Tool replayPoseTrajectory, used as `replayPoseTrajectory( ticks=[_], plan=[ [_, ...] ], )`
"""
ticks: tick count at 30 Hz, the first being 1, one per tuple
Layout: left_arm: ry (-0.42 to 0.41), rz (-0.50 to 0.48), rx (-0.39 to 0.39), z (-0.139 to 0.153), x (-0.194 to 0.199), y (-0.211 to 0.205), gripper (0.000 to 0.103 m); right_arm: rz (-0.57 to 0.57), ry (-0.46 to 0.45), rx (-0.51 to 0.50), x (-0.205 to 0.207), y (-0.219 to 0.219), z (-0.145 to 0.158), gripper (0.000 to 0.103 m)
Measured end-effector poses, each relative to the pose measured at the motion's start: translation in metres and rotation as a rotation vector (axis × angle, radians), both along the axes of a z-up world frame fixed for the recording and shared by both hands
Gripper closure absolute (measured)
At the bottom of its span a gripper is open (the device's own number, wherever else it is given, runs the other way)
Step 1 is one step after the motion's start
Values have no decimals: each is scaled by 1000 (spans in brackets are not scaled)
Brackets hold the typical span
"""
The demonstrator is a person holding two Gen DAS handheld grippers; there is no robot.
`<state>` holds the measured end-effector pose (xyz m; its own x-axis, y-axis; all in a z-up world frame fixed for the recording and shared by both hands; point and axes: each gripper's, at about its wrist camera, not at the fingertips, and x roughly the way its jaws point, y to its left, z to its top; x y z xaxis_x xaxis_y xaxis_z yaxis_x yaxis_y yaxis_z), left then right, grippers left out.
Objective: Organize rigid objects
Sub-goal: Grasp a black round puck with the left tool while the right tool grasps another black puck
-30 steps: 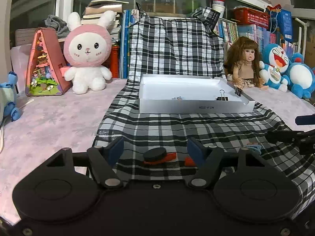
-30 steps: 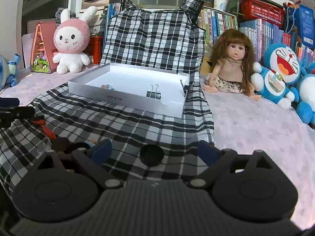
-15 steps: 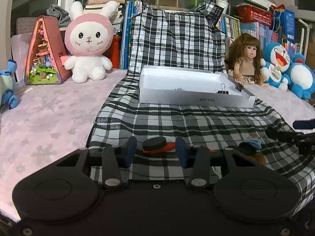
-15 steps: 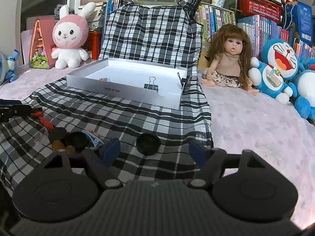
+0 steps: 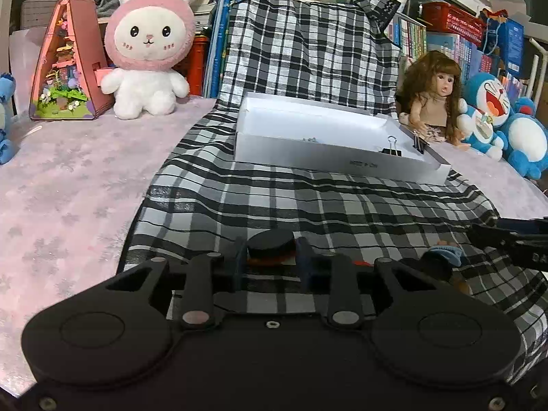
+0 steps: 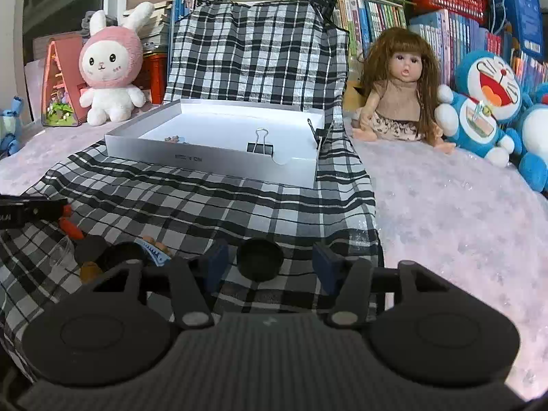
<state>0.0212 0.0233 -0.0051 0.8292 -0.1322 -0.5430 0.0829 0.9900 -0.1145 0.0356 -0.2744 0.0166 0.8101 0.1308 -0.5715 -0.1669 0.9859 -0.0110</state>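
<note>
My left tool (image 5: pixel 270 262) has just closed onto a black disc (image 5: pixel 271 244), seemingly gripped; my right tool (image 6: pixel 265 269) is narrowing around another black disc (image 6: pixel 260 263), untouched. Beyond, the white box (image 6: pixel 191 161) holds a binder clip (image 6: pixel 260 145).

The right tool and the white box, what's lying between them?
Just ahead, between the right tool's fingers, a black round disc; beyond it only bare checked cloth up to the white box, in the right wrist view.

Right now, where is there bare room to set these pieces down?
The white box floor is mostly bare, left of the binder clip. Plaid cloth before the box is free. It is crowded by the small toys near the left gripper.
</note>
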Motion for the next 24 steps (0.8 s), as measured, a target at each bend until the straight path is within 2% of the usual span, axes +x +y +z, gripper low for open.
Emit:
replayPoseTrajectory(
  ticks=[3, 4, 16, 24],
  plan=[
    [-20, -11, 18, 2, -4, -4, 74, -7, 15, 3, 2, 0, -3, 65],
    [-28, -14, 23, 3, -5, -5, 74, -8, 14, 2, 2, 1, -3, 66],
    [-72, -53, 57, 15, -20, -13, 74, 39, -21, -21, -9, 9, 7, 66],
    [-91, -56, 60, 31, -11, -15, 74, 45, -30, -19, -4, 13, 18, 66]
  ],
)
